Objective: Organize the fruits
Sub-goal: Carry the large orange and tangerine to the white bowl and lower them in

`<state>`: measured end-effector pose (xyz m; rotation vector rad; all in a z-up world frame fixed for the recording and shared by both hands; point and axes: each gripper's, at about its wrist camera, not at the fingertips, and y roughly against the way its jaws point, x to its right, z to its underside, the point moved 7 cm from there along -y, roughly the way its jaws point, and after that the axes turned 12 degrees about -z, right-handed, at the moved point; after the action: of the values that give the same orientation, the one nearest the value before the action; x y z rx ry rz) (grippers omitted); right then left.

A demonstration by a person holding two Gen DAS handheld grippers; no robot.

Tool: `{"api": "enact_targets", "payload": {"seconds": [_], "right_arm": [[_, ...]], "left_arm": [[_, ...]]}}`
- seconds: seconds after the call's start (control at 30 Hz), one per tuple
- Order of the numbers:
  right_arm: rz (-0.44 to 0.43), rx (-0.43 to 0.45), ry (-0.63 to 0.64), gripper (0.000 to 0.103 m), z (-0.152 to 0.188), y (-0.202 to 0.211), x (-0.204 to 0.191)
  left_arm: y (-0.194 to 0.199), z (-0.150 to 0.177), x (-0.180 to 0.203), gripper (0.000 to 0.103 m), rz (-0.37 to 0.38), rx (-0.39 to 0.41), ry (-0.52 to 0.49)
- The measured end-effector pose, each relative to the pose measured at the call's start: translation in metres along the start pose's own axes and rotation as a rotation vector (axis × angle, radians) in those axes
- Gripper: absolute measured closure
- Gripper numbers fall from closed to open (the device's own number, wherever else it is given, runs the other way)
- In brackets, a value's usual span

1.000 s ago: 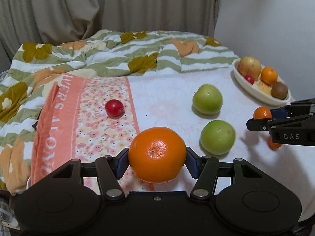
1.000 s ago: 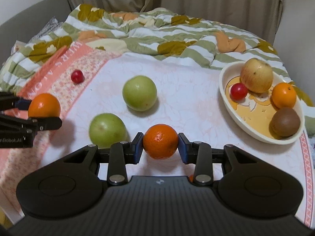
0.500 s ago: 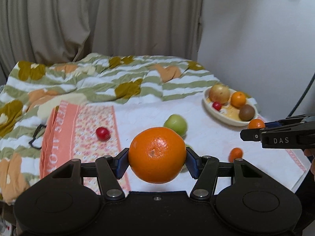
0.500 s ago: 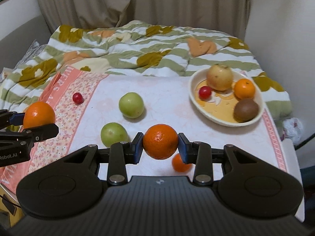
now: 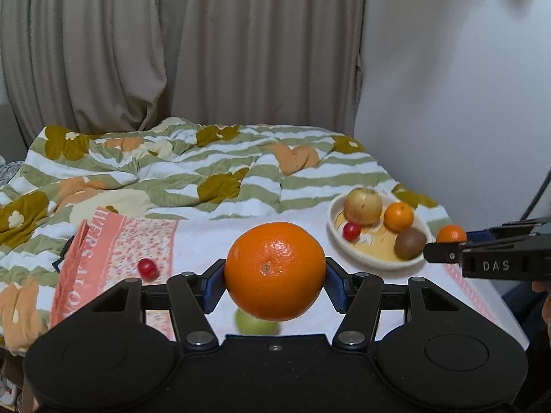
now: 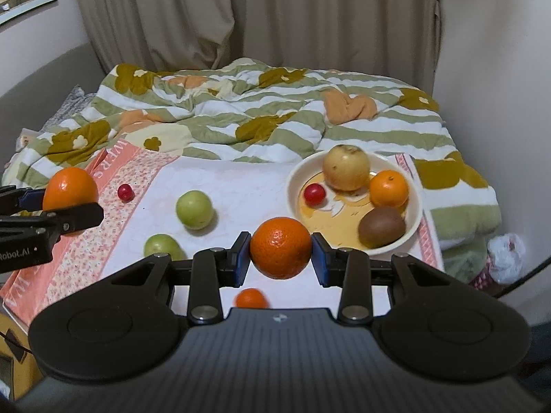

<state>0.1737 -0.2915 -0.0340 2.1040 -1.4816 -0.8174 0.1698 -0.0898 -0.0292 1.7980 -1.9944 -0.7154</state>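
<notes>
The left gripper (image 5: 275, 277) is clamped on a large orange (image 5: 274, 271) at centre frame, its blue pads pressing both sides. The right gripper (image 6: 280, 253) grips a smaller tangerine (image 6: 280, 252), just lower left of the cream bowl (image 6: 411, 230) holding an apple (image 6: 346, 168), kiwi (image 6: 381, 226) and cherry tomato (image 6: 314, 194)

The large orange (image 5: 274, 270) has glossy, dimpled peel. The bowl (image 6: 415, 222) looks like smooth glazed ceramic. The quilt (image 6: 275, 110) is soft, rumpled cloth. The kiwi (image 6: 381, 226) is matt and fuzzy. The left claw (image 5: 274, 284) is matt black plastic with metal pivot pins.
</notes>
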Motion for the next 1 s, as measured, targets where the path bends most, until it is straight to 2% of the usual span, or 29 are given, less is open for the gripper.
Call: {"api": "enact_targets", "payload": {"seconds": [0.23,0.43,0.63,1.0], "right_arm": [[-0.060,0.000,0.049,0.051,-0.016,0.010,0.055],[-0.088,-0.019,0.084,0.051,-0.029,0.006,0.099],[-0.087,-0.038,0.080,0.051,-0.035,-0.004,0.129],[-0.043,-0.060,0.013,0.051,-0.031,-0.034,0.168]], "left_arm": [[-0.006,-0.014,0.053,0.040,-0.048,-0.004,0.053],[-0.023,-0.024,0.096,0.040,-0.051,-0.021,0.079],[-0.052,-0.030,0.130,0.040,-0.034,-0.060,0.050],[-0.129,-0.023,0.174,0.040,0.021,-0.145,-0.097]]}}
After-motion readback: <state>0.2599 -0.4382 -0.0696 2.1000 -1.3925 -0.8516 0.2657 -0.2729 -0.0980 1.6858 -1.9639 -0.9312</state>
